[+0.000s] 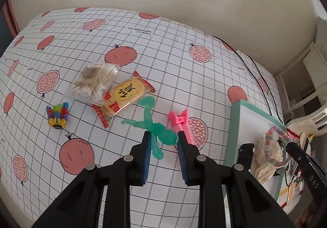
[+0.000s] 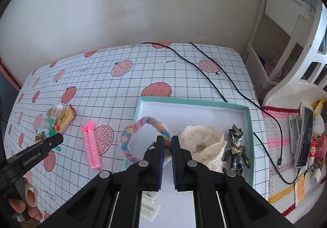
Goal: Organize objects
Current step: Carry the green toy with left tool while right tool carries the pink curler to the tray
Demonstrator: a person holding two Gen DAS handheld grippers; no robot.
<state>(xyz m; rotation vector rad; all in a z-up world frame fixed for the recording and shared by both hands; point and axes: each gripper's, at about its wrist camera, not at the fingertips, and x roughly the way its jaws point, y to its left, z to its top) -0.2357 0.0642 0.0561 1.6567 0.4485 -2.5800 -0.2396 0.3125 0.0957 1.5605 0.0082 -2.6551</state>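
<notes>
The left gripper [image 1: 164, 138], jaws apart around the green stretchy figure [image 1: 157, 127], could snag the pink hair clip [image 1: 183, 125] touching at 2 o'clock

table [image 2: 143, 76], grid cloth | on it: teal box [image 2: 250, 125], pink clip [image 2: 91, 146], snack packet [image 1: 124, 97], swab pack [image 1: 94, 83]

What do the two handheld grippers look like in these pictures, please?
Both the left gripper and right gripper are matte black plastic, with round silver pivot pins and ribbed blue pads on their fingers. The left's side reads "GenRobot.AI" in white.
</notes>
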